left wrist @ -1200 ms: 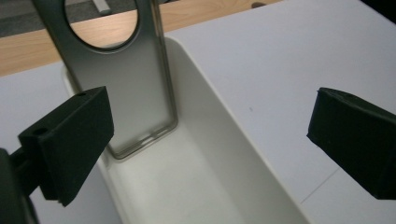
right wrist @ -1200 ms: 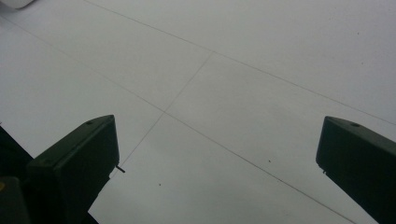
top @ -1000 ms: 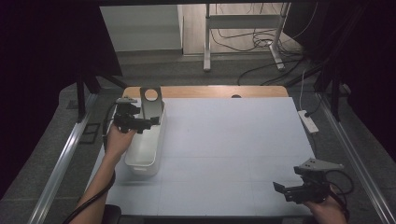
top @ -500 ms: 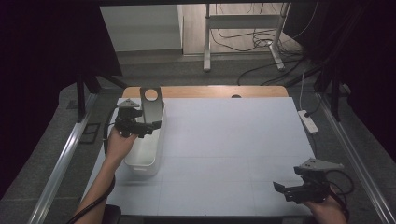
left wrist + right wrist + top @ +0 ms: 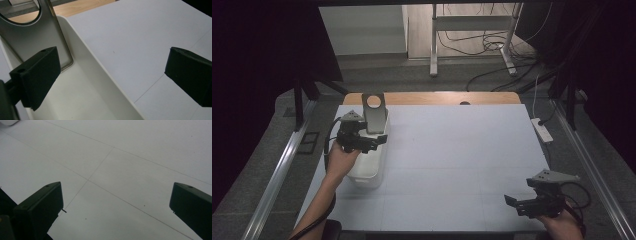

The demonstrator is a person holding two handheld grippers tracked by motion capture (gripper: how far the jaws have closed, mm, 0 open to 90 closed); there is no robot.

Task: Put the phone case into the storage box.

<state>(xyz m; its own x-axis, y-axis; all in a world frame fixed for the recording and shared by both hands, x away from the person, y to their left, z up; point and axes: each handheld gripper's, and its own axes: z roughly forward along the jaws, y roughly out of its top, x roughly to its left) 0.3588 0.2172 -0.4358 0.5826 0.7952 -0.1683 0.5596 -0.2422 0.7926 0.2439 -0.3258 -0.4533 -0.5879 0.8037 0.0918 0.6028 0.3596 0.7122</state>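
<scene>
metal stand (image 5: 374,114) in white bin (image 5: 367,170), left claw (image 5: 377,141) apart over bin, right claw (image 5: 513,202) apart

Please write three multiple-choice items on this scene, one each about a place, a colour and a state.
1. Where does the metal stand rest?
A. In the far end of the white bin
B. On the table's right edge
C. Beside the right gripper

2. What colour is the bin?
A. Blue
B. White
C. Black

3. How are the left gripper jaws set?
A. Shut on the stand
B. Shut on the bin wall
C. Open, straddling the bin's right wall

Answers:
1 A: in the high view the stand rises from the bin's far end.
2 B: both views show white walls.
3 C: in the left gripper view one jaw hangs over the bin's inside, the other over the table, wide apart.

The right gripper idles open near the person.
</scene>
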